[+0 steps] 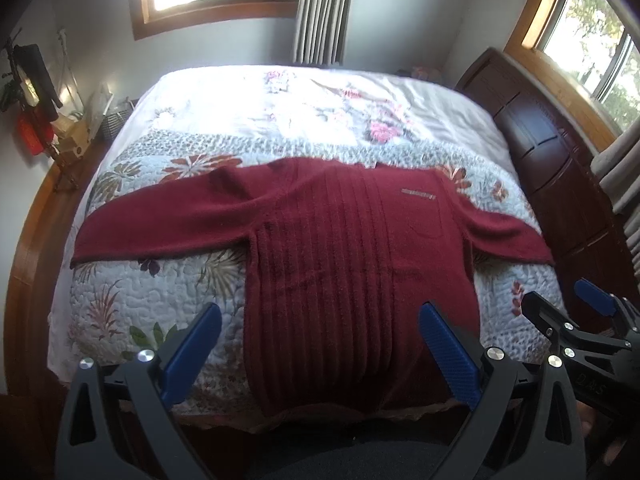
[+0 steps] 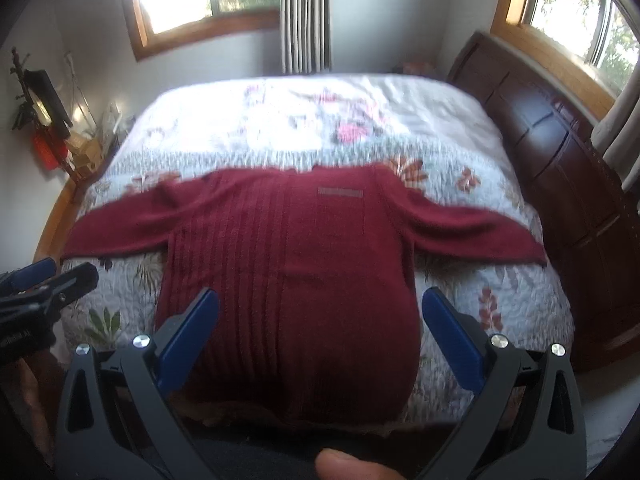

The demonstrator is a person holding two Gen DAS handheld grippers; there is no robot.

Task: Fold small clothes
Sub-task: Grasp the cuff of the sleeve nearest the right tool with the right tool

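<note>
I see a dark red knit sweater (image 1: pixel 352 256) spread flat, front up, on the floral quilt (image 1: pixel 168 280) of a bed, and nothing in either view holds it or wraps it; it simply lies on the cover. Its body runs from the near edge of the bed, where the hem hangs just over the side, away toward the far side, where the neckline (image 1: pixel 372 166) sits, so the long axis of the trunk points straight ahead of me. The 2 sleeves stretch out sideways, across that axis: the left sleeve (image 1: pixel 160 228) reaches toward the wooden bed frame (image 1: pixel 24 264) and the right sleeve (image 1: pixel 512 236) toward the dark wooden headboard (image 1: pixel 560 168). Vertical ribs run down the left half of the chest, and a small pale label bar (image 2: pixel 341 191) sits above a chest pocket on the right half. My left gripper (image 1: pixel 320 350) hovers above the hem with its blue pads spread wide, gripping nothing. My right gripper (image 2: pixel 321 346) does the same over the right part of the hem, its jaws also wide apart and empty; its view is somewhat blurred. Each gripper shows at the edge of the other's view, side by side and apart. On the far left, a small wire basket (image 1: pixel 114 118) sits beside the bed, but I cannot tell what is in it.
</note>
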